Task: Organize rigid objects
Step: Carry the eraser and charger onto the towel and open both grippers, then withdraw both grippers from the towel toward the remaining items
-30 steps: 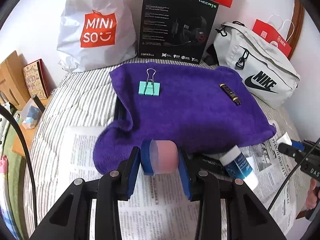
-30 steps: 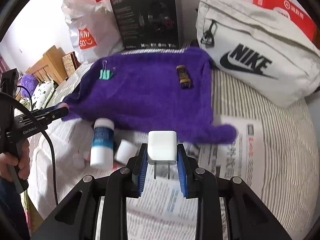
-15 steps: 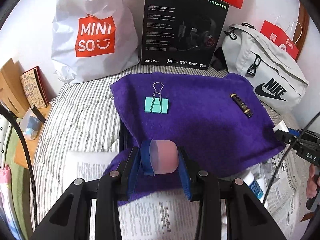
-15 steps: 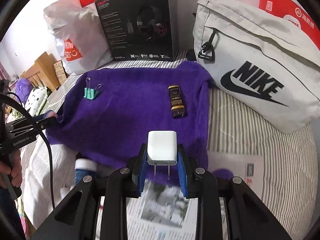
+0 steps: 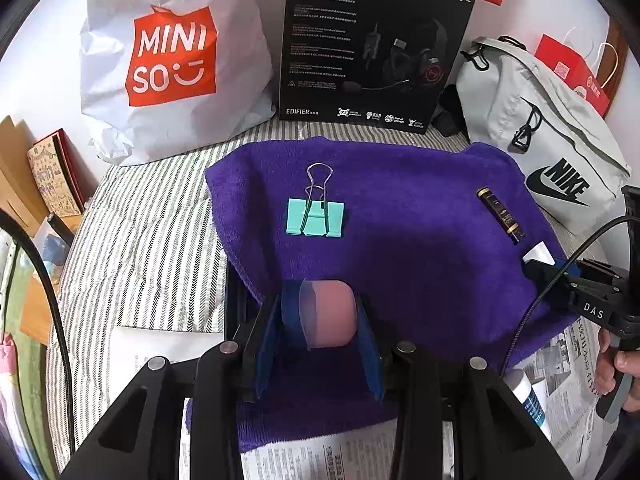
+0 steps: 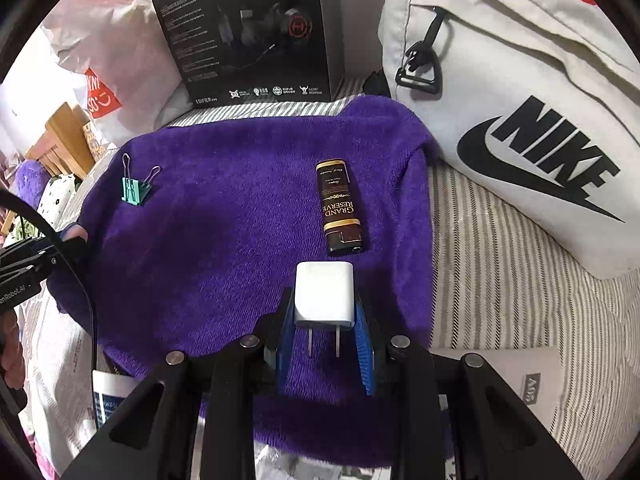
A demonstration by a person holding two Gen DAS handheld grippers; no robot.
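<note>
Striped bedding (image 5: 144, 216) with a purple towel (image 5: 400, 240) spread over it; bags and a headset box (image 5: 372, 40) line the wall beyond. Left gripper (image 5: 320, 316) pinches a pink translucent cylinder (image 5: 330, 314) between its blue pads, hanging over the towel's near edge. Teal binder clip (image 5: 315, 218) lies just ahead of it, slightly left. Right gripper (image 6: 325, 322) clamps a white charger plug (image 6: 324, 294), prongs pointing back at the camera. Brown lighter (image 6: 339, 206) lies on the towel right ahead of that gripper's tips.
</note>
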